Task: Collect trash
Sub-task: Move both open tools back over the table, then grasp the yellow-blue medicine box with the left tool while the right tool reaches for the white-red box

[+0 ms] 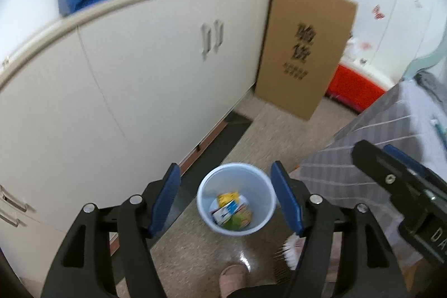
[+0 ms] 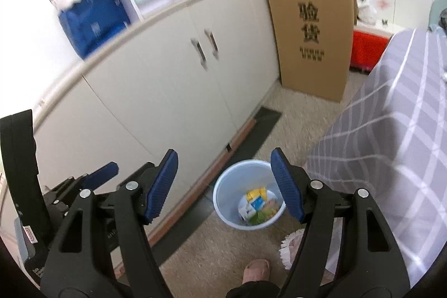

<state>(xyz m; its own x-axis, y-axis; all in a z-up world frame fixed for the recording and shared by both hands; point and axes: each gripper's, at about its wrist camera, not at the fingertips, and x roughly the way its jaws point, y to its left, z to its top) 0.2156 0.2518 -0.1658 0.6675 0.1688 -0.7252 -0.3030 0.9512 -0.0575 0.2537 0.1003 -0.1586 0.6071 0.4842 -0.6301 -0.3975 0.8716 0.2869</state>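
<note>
Room: white low cabinet with paired metal handles (image 1: 145,60) along one side, flat brown cardboard box with black printed characters (image 1: 303,52) leaning at its far end, grey checked cloth over a table or bed (image 2: 391,136) on the other side, speckled floor between them.
Bin: pale blue round plastic waste bucket (image 1: 205,203) stands upright on the floor near the cabinet's base, just beside the hanging cloth.
Trash: yellow, blue-and-white and green crumpled wrappers and small cartons (image 1: 232,210) lie at the bottom of the bucket; it is far from full.
Left gripper (image 1: 225,203): black frame with blue ribbed pads, jaws wide apart, nothing between them; it looks down on the bucket from above.
Right gripper (image 2: 225,186): same build, jaws wide apart and empty, beside the left one and also above the bucket.
Foot: pink slipper (image 2: 257,270) on the floor just short of the bucket.
Progress: several pieces are already binned and both tongs are free, so this drop looks complete.
Left to do: no loose trash shows on the visible floor; the cloth-covered top is mostly out of view, so I cannot tell whether more remains there.
</note>
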